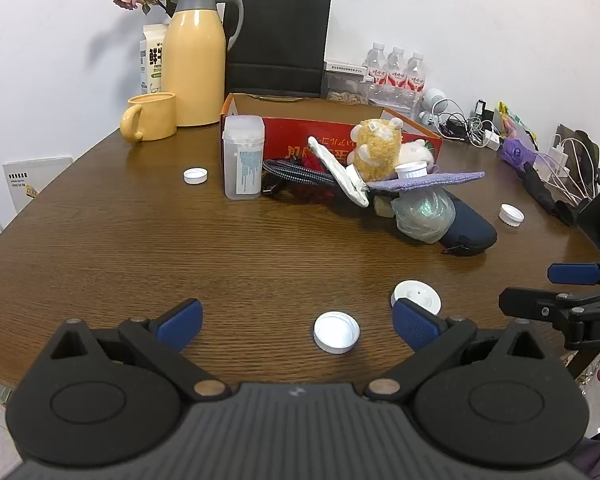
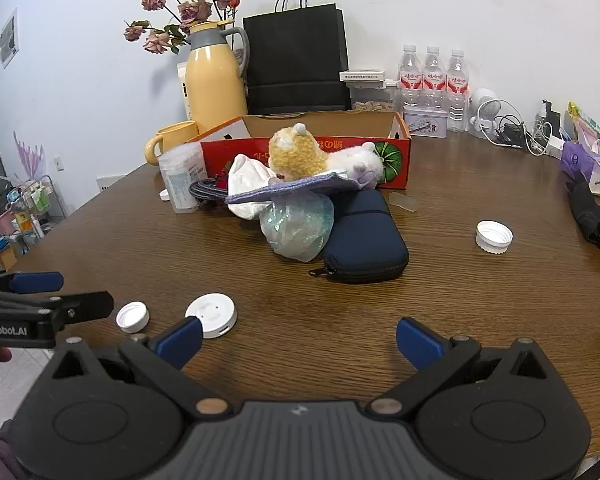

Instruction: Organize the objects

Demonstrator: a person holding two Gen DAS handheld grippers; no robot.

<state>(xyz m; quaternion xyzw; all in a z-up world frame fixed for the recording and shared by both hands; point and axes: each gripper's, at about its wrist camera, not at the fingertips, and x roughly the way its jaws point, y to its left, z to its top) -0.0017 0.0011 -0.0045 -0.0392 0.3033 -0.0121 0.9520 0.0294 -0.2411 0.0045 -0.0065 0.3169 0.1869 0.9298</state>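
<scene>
A pile lies mid-table before a red cardboard box (image 1: 284,142): a yellow plush toy (image 1: 378,148), a purple cloth (image 1: 428,179), a clear bag (image 1: 422,210), a navy pouch (image 2: 366,240) and a clear container (image 1: 243,156). White caps are scattered on the wood. My left gripper (image 1: 298,324) is open low over the near table, with one cap (image 1: 336,332) lying loose between its fingers and a white disc (image 1: 416,294) behind the right finger. My right gripper (image 2: 299,340) is open over bare wood, the disc (image 2: 211,314) at its left fingertip. Another cap (image 2: 494,237) lies far right.
A yellow thermos (image 1: 196,56), a mug (image 1: 150,116), a black paper bag (image 1: 278,40) and water bottles (image 1: 396,70) line the wall. Chargers and cables (image 1: 468,124) and a black folded item (image 2: 592,216) crowd the right side. The table edge runs just under both grippers.
</scene>
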